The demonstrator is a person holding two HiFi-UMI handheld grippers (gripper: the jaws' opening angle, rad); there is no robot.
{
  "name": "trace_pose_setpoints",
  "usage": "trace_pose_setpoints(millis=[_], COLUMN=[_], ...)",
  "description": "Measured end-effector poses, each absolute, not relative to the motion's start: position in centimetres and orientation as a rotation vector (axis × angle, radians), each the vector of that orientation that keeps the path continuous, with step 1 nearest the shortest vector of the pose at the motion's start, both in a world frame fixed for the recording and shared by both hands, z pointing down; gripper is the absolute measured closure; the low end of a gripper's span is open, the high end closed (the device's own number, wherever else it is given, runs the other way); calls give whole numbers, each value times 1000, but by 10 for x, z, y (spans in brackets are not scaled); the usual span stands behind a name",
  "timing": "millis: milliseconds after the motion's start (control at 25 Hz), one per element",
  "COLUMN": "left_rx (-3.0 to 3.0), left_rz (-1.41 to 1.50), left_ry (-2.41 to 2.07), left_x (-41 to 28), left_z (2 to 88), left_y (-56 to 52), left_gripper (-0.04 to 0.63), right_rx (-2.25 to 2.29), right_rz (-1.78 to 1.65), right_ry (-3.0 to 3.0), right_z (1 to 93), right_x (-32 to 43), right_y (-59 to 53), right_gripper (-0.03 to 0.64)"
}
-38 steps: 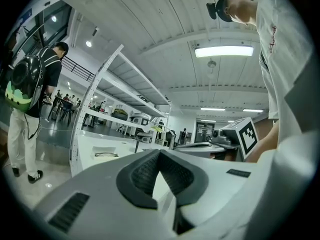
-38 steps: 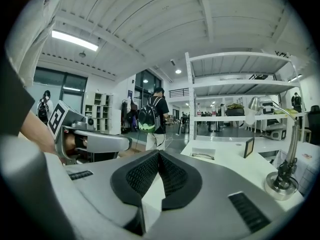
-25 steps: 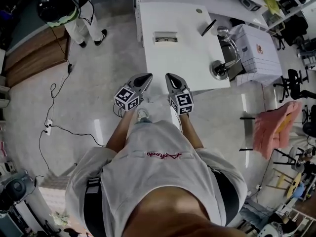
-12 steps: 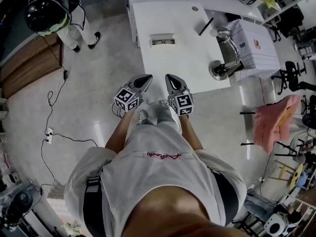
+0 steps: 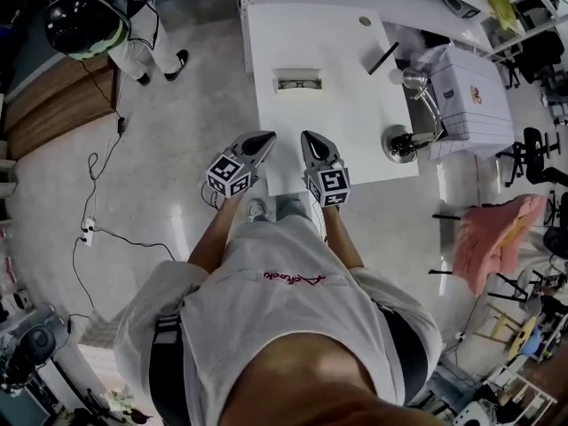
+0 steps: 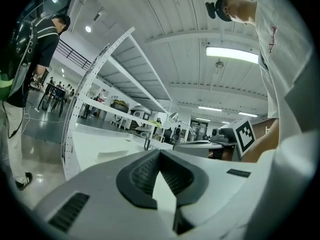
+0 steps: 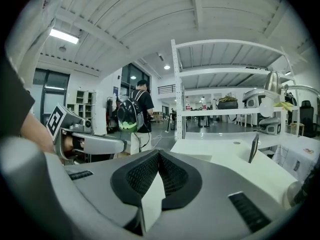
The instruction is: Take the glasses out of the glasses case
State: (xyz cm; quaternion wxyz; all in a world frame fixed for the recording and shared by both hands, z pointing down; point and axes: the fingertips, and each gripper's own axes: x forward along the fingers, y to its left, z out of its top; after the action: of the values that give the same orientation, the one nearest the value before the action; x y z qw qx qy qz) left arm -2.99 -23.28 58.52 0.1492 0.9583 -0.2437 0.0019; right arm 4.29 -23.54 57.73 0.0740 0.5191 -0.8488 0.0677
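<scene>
The glasses case (image 5: pixel 298 80) lies open on the white table (image 5: pixel 355 122), toward its far half, with dark-framed glasses inside. My left gripper (image 5: pixel 264 138) and right gripper (image 5: pixel 309 138) hover side by side over the table's near edge, well short of the case, both pointing at it. Both are shut with nothing between the jaws. In the left gripper view the left gripper (image 6: pixel 159 153) shows its pads meeting, and the case (image 6: pixel 112 156) is a low shape ahead. In the right gripper view the right gripper (image 7: pixel 158 154) is likewise shut, and the left gripper's marker cube (image 7: pixel 56 120) shows at its left.
A black stick-like object (image 5: pixel 383 58) leans on the table's far right. A desk lamp (image 5: pixel 410 136) stands at the right edge, beside a white box (image 5: pixel 466 96). A person with a helmet-like backpack (image 5: pixel 82 20) stands at far left. Cables (image 5: pixel 98 193) trail on the floor.
Both grippers have advanced together toward the table and now reach farther over its near edge. The case looks slightly closer. Both stay shut.
</scene>
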Motion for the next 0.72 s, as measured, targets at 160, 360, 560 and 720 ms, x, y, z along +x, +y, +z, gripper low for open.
trace_pose_setpoints(millis=[160,360,560,720], left_rx=[2738,2708,2694,2669], left_rz=[6,9,27,58], left_ry=[-751,-780,-776,-767], left_x=[-31,-23,-11,-7], left_z=[592,599,604,615], left_y=[-260,-287,-306,-313], left_gripper=[591,591,591,591], right_rx=[1513,1476,1463,1458], right_rz=[207,228,269,331], right_ry=[-2566,-2569,-2566,-2553], right_z=[586,594,603,616], right_x=[44,53,62,67], right_y=[-261,-290,-308,-316], right_gripper=[621,621,621,621])
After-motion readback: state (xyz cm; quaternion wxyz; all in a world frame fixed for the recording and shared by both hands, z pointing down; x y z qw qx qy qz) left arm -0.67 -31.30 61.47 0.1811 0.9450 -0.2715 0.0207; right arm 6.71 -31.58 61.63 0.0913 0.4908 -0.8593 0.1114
